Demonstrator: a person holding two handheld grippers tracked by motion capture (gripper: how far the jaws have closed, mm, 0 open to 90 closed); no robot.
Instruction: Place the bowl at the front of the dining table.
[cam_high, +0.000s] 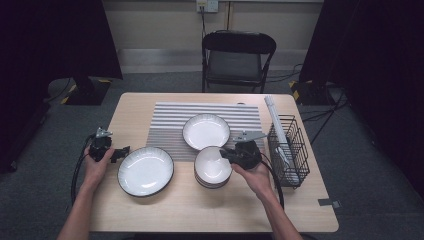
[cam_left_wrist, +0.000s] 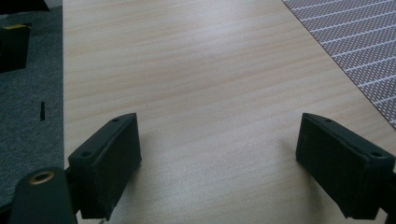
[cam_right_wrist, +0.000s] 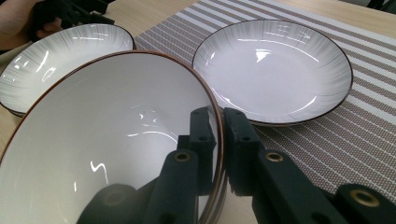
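A stack of white bowls (cam_high: 212, 167) with dark rims stands at the front edge of the striped mat (cam_high: 170, 120). My right gripper (cam_high: 225, 154) is shut on the right rim of the top bowl (cam_right_wrist: 107, 130), one jaw inside and one outside; in the right gripper view my right gripper (cam_right_wrist: 219, 126) pinches that rim. A white plate (cam_high: 206, 131) lies on the mat behind the stack, the same plate (cam_right_wrist: 275, 65) showing beyond the jaws. A larger plate (cam_high: 145, 171) sits on bare wood. Left of it my left gripper (cam_high: 122, 151) stands open over bare table (cam_left_wrist: 210, 70), nothing between the jaws of my left gripper (cam_left_wrist: 219, 140).
A black wire rack (cam_high: 287, 150) stands at the table's right side, close to my right hand. A folding chair (cam_high: 237, 55) is behind the far edge. The table's left edge and grey floor lie just beside my left gripper.
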